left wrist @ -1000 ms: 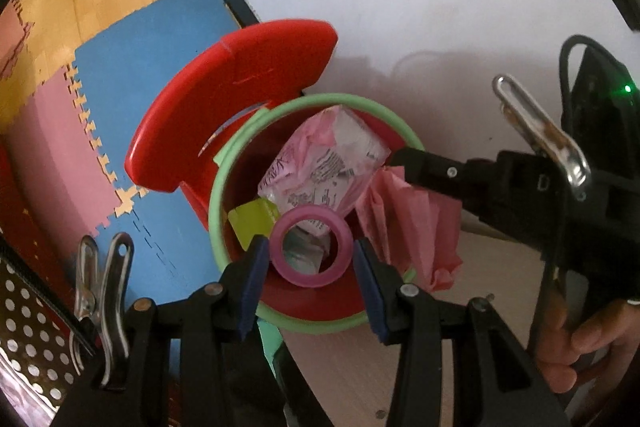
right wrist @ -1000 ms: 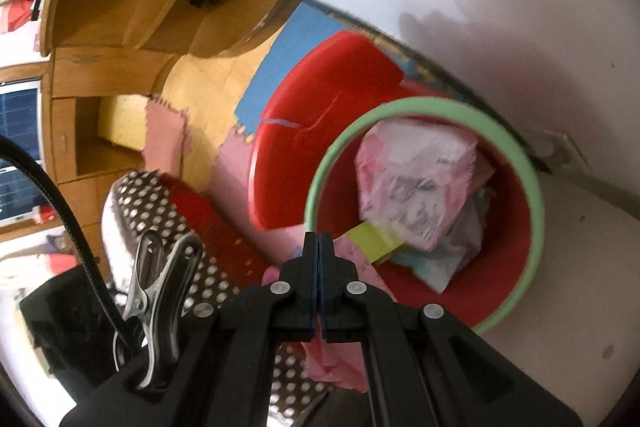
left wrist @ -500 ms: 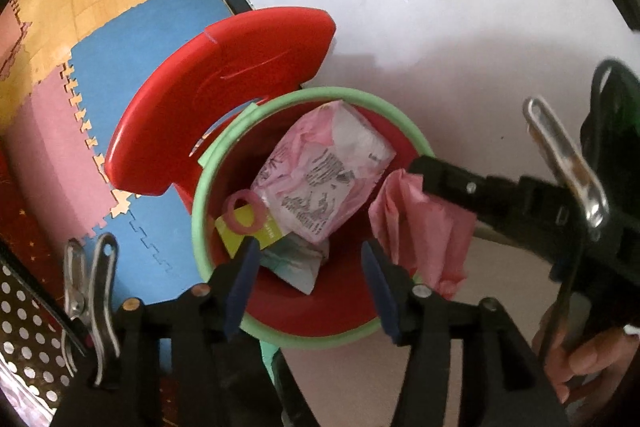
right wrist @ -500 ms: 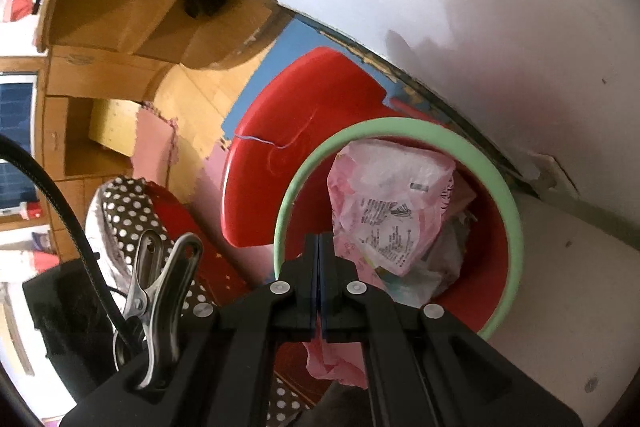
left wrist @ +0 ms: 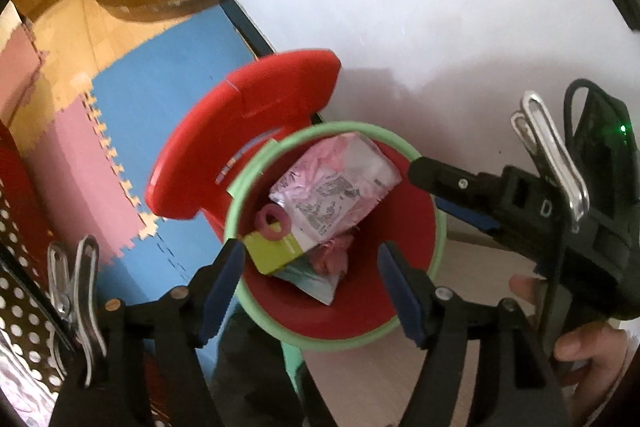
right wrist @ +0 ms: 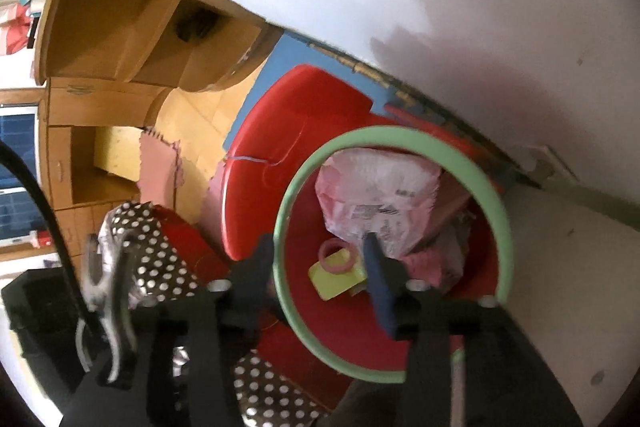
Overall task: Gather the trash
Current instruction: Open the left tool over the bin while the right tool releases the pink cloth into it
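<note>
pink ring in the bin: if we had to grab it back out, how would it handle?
The pink ring looks like a small, thin band, so probably light. It lies flat across the yellow-green card and the printed pink bag, an uneven bed, so a nudge would likely slide it deeper. Its round shape suggests that it would roll if dropped on edge. Whether it is stiff or soft cannot be told.

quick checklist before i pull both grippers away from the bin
1. Left gripper empty, jaws have just been opening: ok.
2. Right gripper empty, jaws have just been opening: ok.
3. Pink ring inside the bin, on the yellow-green box: ok.
4. Crumpled pink paper inside the bin: ok.
5. Nothing hanging over the rim: ok.
6. More trash left on the floor: cannot tell.
</note>
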{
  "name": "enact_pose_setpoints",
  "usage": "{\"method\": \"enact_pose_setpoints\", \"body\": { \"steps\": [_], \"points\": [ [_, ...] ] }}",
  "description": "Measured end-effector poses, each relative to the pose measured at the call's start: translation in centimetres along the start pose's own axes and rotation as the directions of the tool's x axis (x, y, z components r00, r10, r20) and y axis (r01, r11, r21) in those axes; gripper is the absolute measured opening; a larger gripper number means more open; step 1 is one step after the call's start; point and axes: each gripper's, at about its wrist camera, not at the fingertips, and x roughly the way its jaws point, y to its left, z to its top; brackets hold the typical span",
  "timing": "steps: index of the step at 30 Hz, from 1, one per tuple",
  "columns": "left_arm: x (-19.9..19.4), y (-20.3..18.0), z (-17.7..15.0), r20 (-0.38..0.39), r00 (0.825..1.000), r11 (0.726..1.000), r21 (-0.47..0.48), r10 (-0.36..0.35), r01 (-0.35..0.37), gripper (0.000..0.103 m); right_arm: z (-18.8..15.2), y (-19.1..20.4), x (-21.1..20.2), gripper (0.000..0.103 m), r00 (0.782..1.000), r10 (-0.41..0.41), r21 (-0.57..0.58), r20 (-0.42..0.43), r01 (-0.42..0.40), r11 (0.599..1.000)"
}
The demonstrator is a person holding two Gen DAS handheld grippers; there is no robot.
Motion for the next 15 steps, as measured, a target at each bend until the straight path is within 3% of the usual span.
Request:
{"method": "enact_pose_setpoints", "body": {
  "steps": [5, 15],
  "points": [
    [-2.4, -0.5, -0.1, 0.046, 0.998, 0.996, 0.065, 0.053, -0.056, 0.073, -0.3, 1.9, -1.2, 0.065, 1.000, -0.006, -0.090, 0.028, 0.008, 0.996],
    [-5.7, -0.7, -0.4, 0.112, 0.993, 0.994, 0.091, 0.043, -0.054, 0.074, -1.3, 6.1, -6.9, 0.065, 0.989, 0.062, -0.219, 0.137, -0.031, 0.975]
  ]
}}
